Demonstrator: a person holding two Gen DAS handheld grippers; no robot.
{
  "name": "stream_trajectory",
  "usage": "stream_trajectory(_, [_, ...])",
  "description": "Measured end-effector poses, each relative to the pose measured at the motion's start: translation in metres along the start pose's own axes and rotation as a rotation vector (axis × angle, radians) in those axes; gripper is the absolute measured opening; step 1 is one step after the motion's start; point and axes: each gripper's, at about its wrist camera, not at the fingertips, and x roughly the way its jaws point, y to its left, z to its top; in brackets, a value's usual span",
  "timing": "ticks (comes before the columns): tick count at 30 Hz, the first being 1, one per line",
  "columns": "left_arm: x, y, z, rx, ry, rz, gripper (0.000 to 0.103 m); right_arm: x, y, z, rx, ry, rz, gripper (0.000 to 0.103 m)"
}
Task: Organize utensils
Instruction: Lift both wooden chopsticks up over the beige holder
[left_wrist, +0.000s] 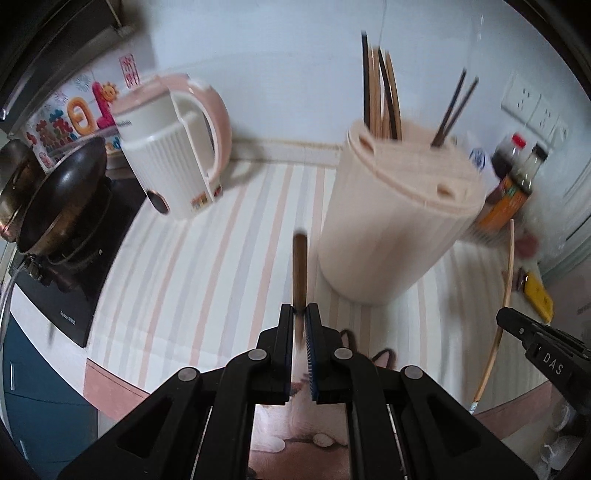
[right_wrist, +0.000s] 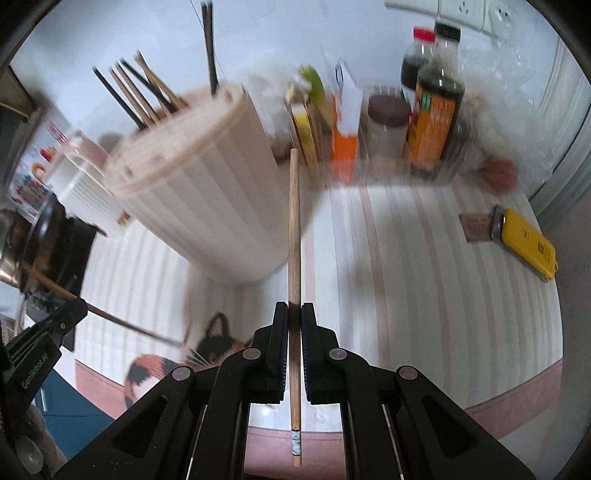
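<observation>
Spreading under everything: a desk (right_wrist: 424, 266) draped in a cloth of pale pink, grey and cream stripes, a cat print showing at its near edge.

Standing toward the desk's back edge: one ribbed cream plastic utensil holder (left_wrist: 391, 221), cylindrical, with a slotted lid; roughly eight chopsticks sticking out of it, some dark, some bamboo, exact count blurred.

Sitting toward the desk's left edge: one ribbed white kettle (left_wrist: 173, 147) with a pink handle, beside a dark round wok (left_wrist: 62, 192) on a black cooktop.

Clustering at the back right corner: two dark sauce bottles (right_wrist: 436, 107), a brown-lidded jar, cartons.

Lying near the right edge: one flat yellow case (right_wrist: 528, 243).

Pinching narrow in the left gripper (left_wrist: 300, 314): one brown wooden chopstick (left_wrist: 300, 269), clamped between the pads, projecting forward past the tips, raised off the cloth in front of the holder.

Clamping tight in the right gripper (right_wrist: 294, 306): one pale bamboo chopstick (right_wrist: 294, 221), long, slim, round, running through the jaws, far end pointing toward the holder's right side, near end banded.
</observation>
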Motion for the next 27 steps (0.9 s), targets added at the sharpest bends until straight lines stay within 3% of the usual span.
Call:
stream_trajectory(14, [-0.080, 0.025, 0.067, -0.058, -0.192, -0.019, 0.004, -0.067, 0.020, 0.063, 0.011, -0.163, 0.131, 0.007])
stream_trajectory(27, [-0.142, 0.001, 0.126, -0.049, -0.307, -0.135, 0.004, -0.109, 0.044, 0.150, 0.027, -0.308, 0.200, 0.007])
